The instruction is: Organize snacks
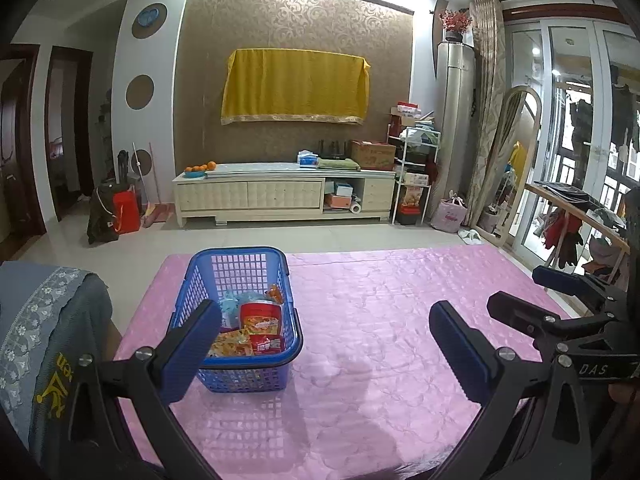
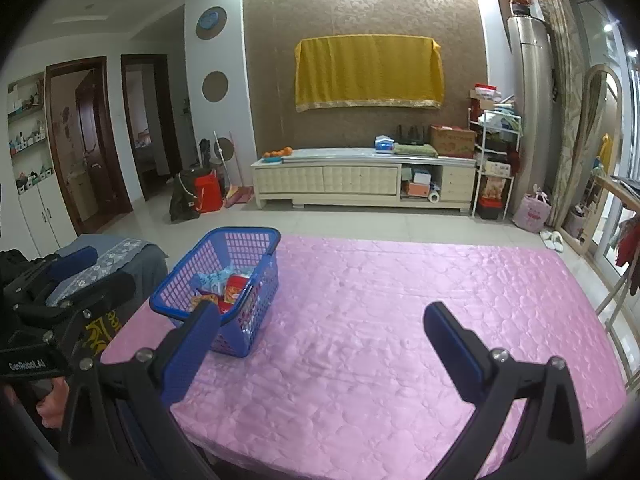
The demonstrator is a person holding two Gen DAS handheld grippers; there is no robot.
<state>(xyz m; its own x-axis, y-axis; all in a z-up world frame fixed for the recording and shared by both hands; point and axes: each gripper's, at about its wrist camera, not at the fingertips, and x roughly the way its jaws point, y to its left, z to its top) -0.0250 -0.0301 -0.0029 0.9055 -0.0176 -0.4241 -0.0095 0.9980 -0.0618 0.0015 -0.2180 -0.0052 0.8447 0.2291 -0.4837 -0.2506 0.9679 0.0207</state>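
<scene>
Left gripper [image 1: 320, 340] spread wide, empty, above the pink cloth [image 1: 400, 320] just right of the basket [image 1: 240, 376]. Right gripper [image 2: 320, 340] likewise gaping, holding nothing, over bare cloth.

Snacks [image 1: 256, 328] all inside the basket at the table's left end; none visible loose on the cloth.

Likely troubles: glossy packets slipping between pads or crumpling if pinched hard; a finger snagging the lattice wall; the light basket sliding on satiny quilted fabric, perhaps off the near edge.

Basket: blue plastic, rectangular, open grid sides, rolled rim. Packets: crinkly foil, red and orange. Pads: blue, ribbed.
</scene>
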